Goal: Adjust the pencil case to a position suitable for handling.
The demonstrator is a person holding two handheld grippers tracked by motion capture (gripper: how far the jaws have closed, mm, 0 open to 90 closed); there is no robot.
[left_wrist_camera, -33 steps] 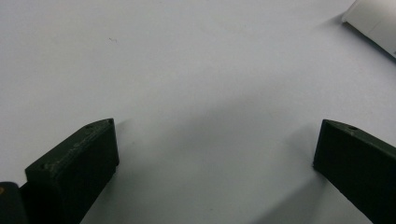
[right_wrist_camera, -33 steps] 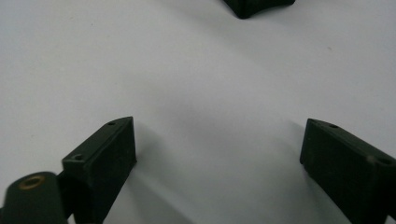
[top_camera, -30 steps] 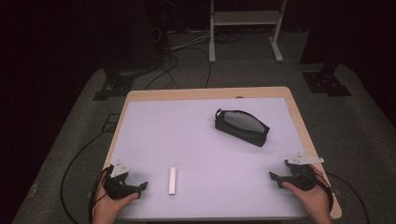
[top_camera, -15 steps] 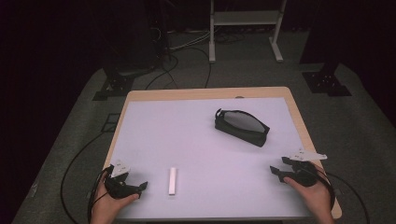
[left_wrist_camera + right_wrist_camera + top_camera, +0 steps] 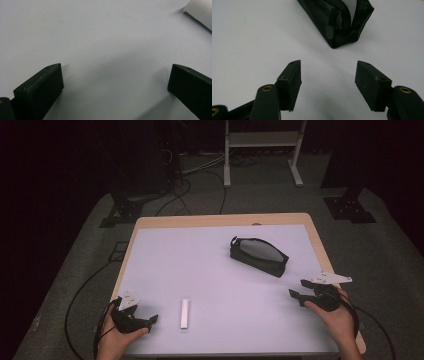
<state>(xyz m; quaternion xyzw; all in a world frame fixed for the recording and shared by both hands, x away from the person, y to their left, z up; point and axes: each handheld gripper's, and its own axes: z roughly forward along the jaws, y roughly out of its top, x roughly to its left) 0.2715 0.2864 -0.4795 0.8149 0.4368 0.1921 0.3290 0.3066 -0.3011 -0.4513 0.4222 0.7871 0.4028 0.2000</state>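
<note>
My right claw (image 5: 299, 295), jaws just narrowing yet apart on nothing, nears the pouch (image 5: 258, 255) mid-table (left claw (image 5: 146, 320) gapes); next, reach it.

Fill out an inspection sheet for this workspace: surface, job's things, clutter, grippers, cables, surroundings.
Surface: white table top with a wooden edge, flat and bare apart from two things.
Job's things: black pouch lying right of centre with its top open; white stick lying flat near the front edge, left of centre.
Clutter: nothing seen.
Grippers: left gripper low at the front left, jaws wide apart, nothing between them; right gripper at the front right, pointing at the pouch, its jaws have just been closing but stand apart with nothing between them.
Cables: black cables trail from both grippers over the floor.
Surroundings: grey carpet, white frame stand behind, dark room.
</note>
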